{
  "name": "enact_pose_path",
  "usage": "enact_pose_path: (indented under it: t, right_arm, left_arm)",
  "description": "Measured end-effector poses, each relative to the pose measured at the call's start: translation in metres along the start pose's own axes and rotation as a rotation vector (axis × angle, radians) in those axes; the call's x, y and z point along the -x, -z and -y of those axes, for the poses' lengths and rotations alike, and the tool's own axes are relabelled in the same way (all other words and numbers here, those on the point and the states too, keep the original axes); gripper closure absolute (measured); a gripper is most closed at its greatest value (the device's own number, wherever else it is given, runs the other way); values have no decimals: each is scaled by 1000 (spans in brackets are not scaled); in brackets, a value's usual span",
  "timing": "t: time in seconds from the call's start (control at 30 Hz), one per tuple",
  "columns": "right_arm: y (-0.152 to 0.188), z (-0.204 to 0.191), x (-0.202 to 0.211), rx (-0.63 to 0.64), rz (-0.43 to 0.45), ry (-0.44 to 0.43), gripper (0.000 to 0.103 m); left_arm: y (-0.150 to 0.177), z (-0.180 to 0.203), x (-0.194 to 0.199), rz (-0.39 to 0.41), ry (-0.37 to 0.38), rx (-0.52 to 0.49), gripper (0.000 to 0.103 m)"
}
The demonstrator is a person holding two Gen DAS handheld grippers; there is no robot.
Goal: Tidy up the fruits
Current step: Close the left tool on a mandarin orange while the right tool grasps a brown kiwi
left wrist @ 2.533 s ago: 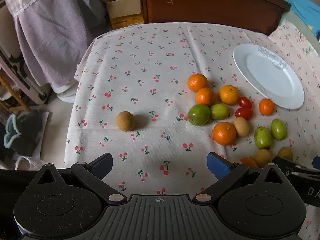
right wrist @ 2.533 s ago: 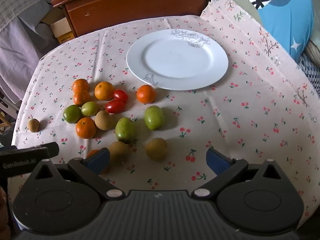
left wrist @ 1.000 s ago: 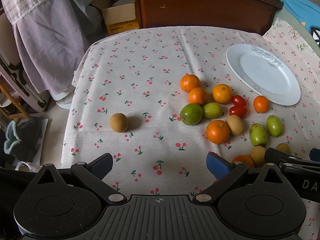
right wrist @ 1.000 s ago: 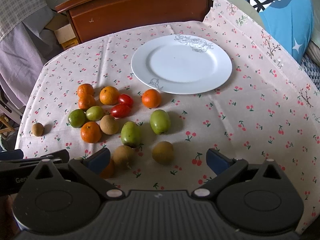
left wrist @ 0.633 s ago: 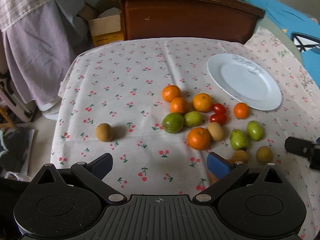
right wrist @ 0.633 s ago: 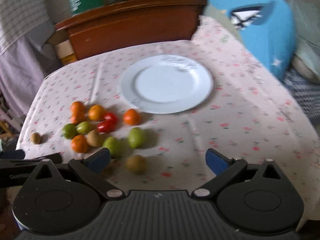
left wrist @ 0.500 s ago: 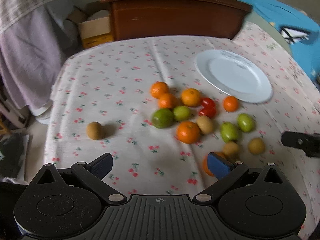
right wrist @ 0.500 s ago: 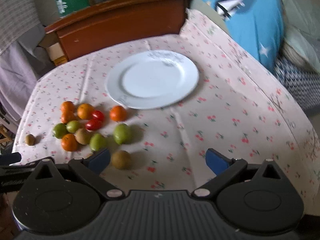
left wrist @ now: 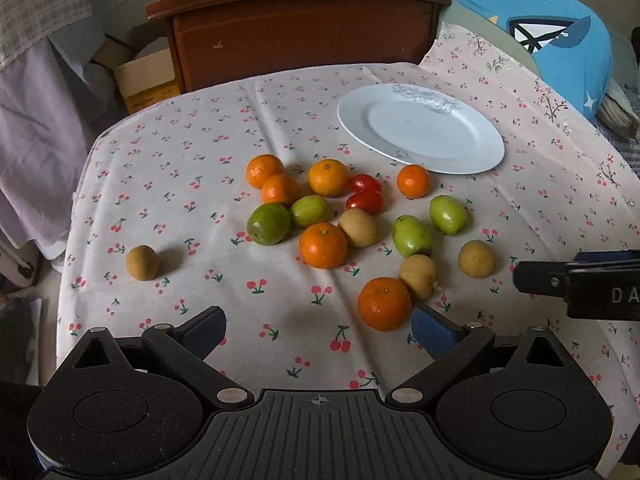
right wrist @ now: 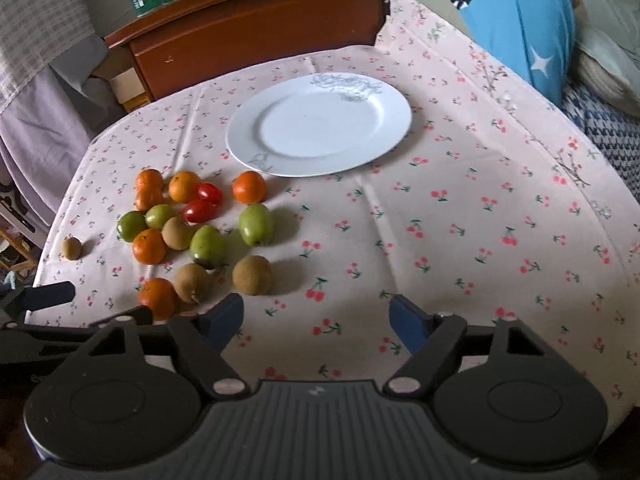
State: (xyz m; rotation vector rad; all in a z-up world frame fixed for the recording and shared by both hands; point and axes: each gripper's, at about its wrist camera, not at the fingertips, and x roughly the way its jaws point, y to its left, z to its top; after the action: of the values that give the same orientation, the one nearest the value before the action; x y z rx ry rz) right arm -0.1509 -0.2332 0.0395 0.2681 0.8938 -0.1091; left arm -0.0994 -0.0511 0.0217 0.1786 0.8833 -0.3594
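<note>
Fruits (left wrist: 323,245) clustered mid-table on cherry-print tablecloth (left wrist: 200,184), near white plate (left wrist: 420,134), which holds nothing; one brown fruit (left wrist: 142,262) lies apart, left. Left gripper (left wrist: 318,326): jaws wide, nothing between. Right wrist view: right gripper (right wrist: 316,320), jaws closing over bare cloth, nothing held; fruits lie ahead-left.

Tablecloth (left wrist: 200,152) over table, plate (left wrist: 420,130) on it toward far right, fruit cluster (left wrist: 324,208) before and left of plate, lone kiwi (left wrist: 142,263) well left of cluster, wooden cabinet (left wrist: 296,28) behind table, cardboard box (left wrist: 140,76) left of cabinet.
</note>
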Motion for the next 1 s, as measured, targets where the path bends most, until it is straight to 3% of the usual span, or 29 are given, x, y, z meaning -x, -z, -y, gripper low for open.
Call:
enact_pose_path:
  t: [0.33, 0.47, 0.77, 0.83, 1.0]
  right_arm:
    - [-3, -11, -11, -14, 1, -79, 53]
    - [-4, -13, -15, -27, -5, -101, 58]
    - [-4, -16, -26, -44, -17, -104, 65]
    - [-4, -15, -29, -52, -20, -103, 65]
    - [-4, -17, -32, -51, -9, -114, 74]
  left_arm:
    - [0, 10, -5, 66, 38, -51, 16]
    - [1, 9, -12, 61, 55, -48, 29]
    - [2, 11, -15, 77, 128, -58, 49]
    - [4, 13, -16, 77, 134, -71, 51]
    - [5, 13, -19, 71, 133, -83, 68]
